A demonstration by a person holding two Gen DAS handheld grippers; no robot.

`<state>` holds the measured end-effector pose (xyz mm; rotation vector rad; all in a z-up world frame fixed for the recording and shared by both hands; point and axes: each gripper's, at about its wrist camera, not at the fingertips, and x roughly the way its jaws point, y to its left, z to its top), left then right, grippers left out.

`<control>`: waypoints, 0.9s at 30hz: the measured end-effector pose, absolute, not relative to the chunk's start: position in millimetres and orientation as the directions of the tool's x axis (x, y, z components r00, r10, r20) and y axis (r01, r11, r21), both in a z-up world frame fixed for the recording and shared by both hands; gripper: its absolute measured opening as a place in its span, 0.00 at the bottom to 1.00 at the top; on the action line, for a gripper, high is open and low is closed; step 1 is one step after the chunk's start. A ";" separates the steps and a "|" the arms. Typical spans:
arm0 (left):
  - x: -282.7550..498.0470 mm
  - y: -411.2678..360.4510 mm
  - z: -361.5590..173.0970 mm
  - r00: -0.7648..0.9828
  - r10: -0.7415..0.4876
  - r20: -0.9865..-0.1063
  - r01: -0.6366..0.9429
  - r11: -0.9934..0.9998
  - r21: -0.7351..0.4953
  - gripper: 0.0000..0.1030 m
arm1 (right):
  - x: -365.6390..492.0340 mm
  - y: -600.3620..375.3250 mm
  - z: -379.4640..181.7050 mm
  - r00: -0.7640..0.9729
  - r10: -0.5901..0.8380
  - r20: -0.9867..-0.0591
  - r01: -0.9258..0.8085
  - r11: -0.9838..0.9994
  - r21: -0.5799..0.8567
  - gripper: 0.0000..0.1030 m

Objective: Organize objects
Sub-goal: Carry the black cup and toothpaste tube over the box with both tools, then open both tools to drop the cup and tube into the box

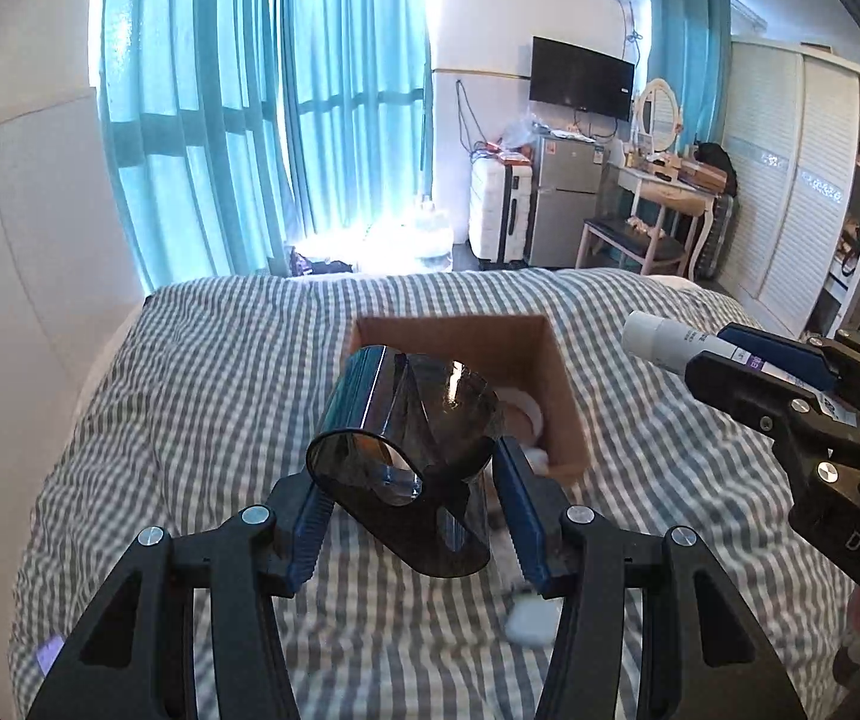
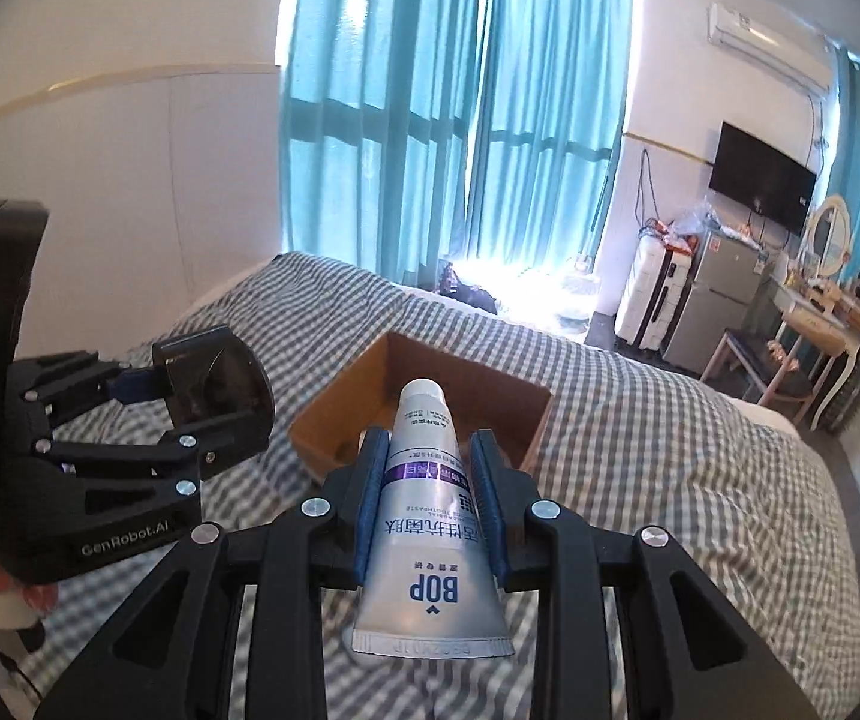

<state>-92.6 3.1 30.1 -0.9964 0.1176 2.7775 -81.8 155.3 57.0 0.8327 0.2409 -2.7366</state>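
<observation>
My left gripper [image 1: 409, 480] is shut on a dark see-through plastic holder [image 1: 406, 444] and holds it above the near edge of an open cardboard box [image 1: 562, 372] on the bed. The box holds pale soft items [image 1: 526, 414]. My right gripper [image 2: 430, 474] is shut on a white and purple BOP toothpaste tube [image 2: 430, 516], cap pointing at the box [image 2: 334, 420]. The right gripper and the tube [image 1: 664, 339] show at the right of the left wrist view. The left gripper with the holder [image 2: 214, 396] shows at the left of the right wrist view.
The box sits on a bed with a grey checked cover [image 1: 202, 396]. A small white item [image 1: 529, 618] lies on the cover under my left gripper. Teal curtains [image 1: 262, 120], a suitcase [image 1: 499, 210], a fridge [image 1: 565, 204] and a dressing table [image 1: 664, 192] stand beyond the bed.
</observation>
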 end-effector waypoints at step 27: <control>-288.2 18.2 -100.4 -0.642 0.192 -0.742 -0.303 -0.953 0.017 0.52 | -309.7 160.8 -86.4 -0.647 -0.201 -0.736 0.227 -0.972 0.065 0.27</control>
